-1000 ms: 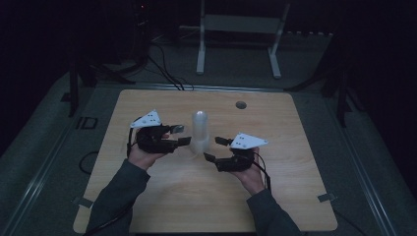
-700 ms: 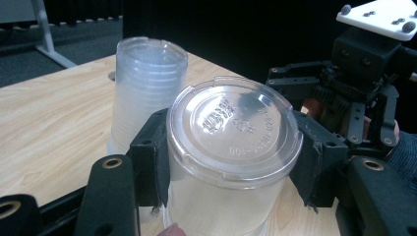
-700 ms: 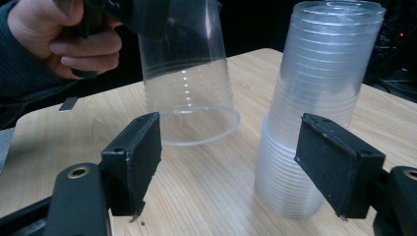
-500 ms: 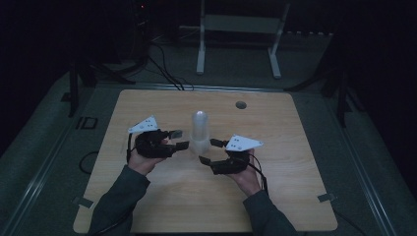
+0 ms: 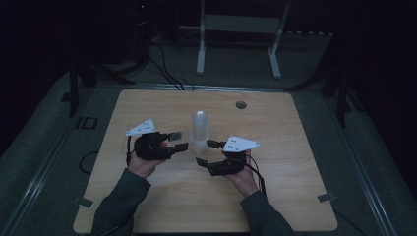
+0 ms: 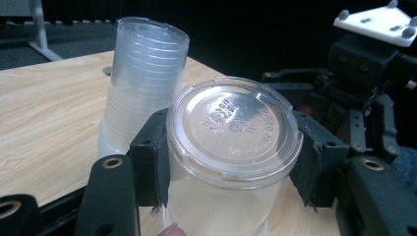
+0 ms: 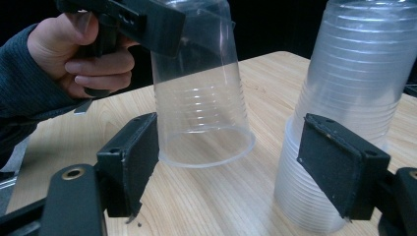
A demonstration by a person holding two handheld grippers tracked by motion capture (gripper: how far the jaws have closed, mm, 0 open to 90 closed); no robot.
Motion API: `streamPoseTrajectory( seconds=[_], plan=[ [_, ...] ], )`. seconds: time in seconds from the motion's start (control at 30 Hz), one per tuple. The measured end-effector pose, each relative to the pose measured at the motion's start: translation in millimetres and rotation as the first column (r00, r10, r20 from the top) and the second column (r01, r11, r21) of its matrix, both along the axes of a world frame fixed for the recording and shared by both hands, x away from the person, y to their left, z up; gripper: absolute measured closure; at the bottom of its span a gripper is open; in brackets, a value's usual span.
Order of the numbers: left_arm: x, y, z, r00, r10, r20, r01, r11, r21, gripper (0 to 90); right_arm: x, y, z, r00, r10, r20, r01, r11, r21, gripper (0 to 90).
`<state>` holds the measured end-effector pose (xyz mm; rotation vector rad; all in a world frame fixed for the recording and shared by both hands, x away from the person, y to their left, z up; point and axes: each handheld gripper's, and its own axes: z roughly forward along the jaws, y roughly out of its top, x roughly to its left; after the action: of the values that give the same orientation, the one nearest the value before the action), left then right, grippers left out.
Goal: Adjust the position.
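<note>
Between your two grippers stood the tall stack of clear plastic cups [image 5: 199, 129], blocking the middle; the pale wooden table [image 5: 275, 128] lay open around it

One single clear cup [image 6: 231, 162] sits between the left gripper's [image 5: 178, 141] jaws; one stack of cups [image 5: 199, 129] stands just beside it; two grippers.

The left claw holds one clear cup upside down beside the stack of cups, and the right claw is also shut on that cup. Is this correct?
Not fully. The right claw is open, its jaws apart with nothing pressed between them, having just been opening, as the right gripper view shows. The rest stands: the left claw holds the cup upside down beside the stack.
</note>
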<state>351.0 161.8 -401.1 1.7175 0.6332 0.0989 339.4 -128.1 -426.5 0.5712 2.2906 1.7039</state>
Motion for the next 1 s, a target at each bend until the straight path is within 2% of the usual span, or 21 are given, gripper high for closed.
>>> streamPoseTrajectory(
  seconds=[0.57, 1.0],
  plan=[
    [-0.9, -4.5, -4.8, 0.9994, -0.027, -0.022, 0.026, 0.9974, -0.068, 41.0, 0.9, 5.8, -3.2, 0.9992, 0.032, -0.023, -0.030, 0.998, 0.059, 21.2],
    [0.0, -3.2, -7.8, 0.9980, -0.041, -0.050, 0.032, 0.9874, -0.155, 41.1, 1.1, 10.7, -5.1, 0.9982, 0.043, -0.042, -0.038, 0.995, 0.094, 20.3]
  ],
)
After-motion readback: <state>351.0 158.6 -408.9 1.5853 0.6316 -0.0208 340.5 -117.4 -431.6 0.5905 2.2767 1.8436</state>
